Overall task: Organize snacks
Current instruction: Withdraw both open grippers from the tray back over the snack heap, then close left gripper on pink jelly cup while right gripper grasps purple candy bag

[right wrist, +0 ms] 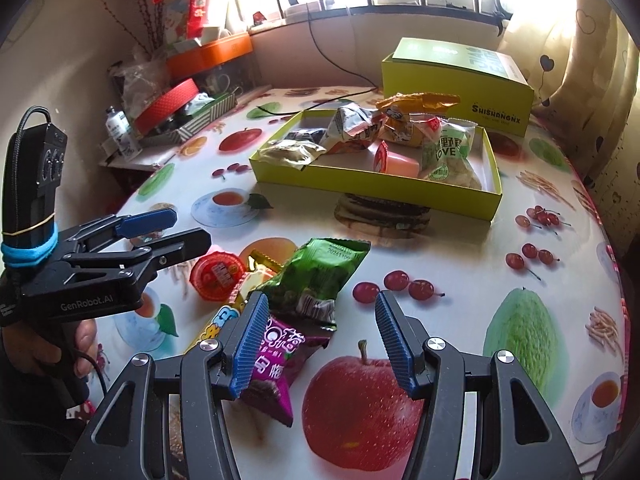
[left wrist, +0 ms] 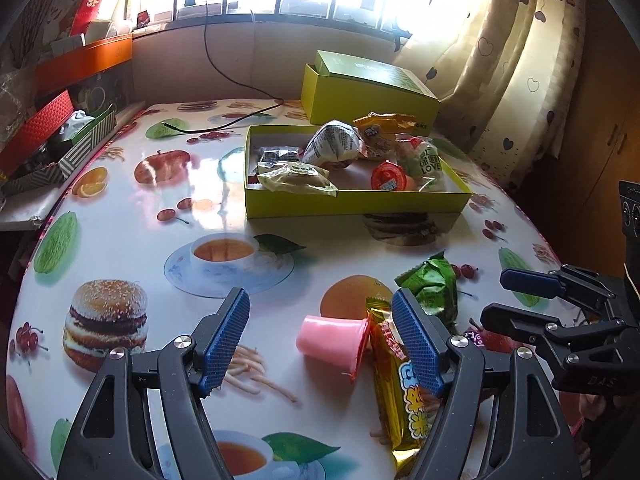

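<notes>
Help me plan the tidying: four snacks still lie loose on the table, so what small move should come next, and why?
Probably ease the open left gripper forward and close on the pink jelly cup: it lies on its side between the open fingers, unheld, while the yellow-green tray beyond already holds snacks.

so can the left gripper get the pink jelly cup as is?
Probably yes. The left gripper is open, and the pink jelly cup lies on its side between the fingers with nothing over it. The yellow snack bar touches its rim, so it may get pinched too.
</notes>
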Tool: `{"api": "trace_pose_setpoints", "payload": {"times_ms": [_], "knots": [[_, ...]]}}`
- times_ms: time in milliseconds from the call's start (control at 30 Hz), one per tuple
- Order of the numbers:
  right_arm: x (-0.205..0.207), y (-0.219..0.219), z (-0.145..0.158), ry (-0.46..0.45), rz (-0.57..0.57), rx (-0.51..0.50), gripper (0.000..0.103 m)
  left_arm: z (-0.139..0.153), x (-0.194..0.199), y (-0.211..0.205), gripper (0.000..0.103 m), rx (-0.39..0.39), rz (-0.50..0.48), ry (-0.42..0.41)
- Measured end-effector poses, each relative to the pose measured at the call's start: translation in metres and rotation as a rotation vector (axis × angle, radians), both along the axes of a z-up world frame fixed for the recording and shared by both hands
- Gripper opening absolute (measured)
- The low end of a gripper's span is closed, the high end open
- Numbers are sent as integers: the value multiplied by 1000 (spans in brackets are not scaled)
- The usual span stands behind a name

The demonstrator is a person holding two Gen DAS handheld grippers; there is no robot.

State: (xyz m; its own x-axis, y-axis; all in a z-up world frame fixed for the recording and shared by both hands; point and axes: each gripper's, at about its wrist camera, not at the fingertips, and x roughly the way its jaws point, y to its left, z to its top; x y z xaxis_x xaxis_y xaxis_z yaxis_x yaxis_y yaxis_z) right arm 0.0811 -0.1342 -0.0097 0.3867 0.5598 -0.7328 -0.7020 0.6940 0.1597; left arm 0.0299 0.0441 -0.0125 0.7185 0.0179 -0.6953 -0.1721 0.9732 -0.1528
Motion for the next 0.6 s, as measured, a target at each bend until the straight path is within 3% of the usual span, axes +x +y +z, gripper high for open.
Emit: {"api": "trace_pose_setpoints", "payload": {"times_ms": [600], "knots": [[-17, -5, 3, -8, 2, -3, 56, 2, -18, -6, 74, -1, 4, -6]]}}
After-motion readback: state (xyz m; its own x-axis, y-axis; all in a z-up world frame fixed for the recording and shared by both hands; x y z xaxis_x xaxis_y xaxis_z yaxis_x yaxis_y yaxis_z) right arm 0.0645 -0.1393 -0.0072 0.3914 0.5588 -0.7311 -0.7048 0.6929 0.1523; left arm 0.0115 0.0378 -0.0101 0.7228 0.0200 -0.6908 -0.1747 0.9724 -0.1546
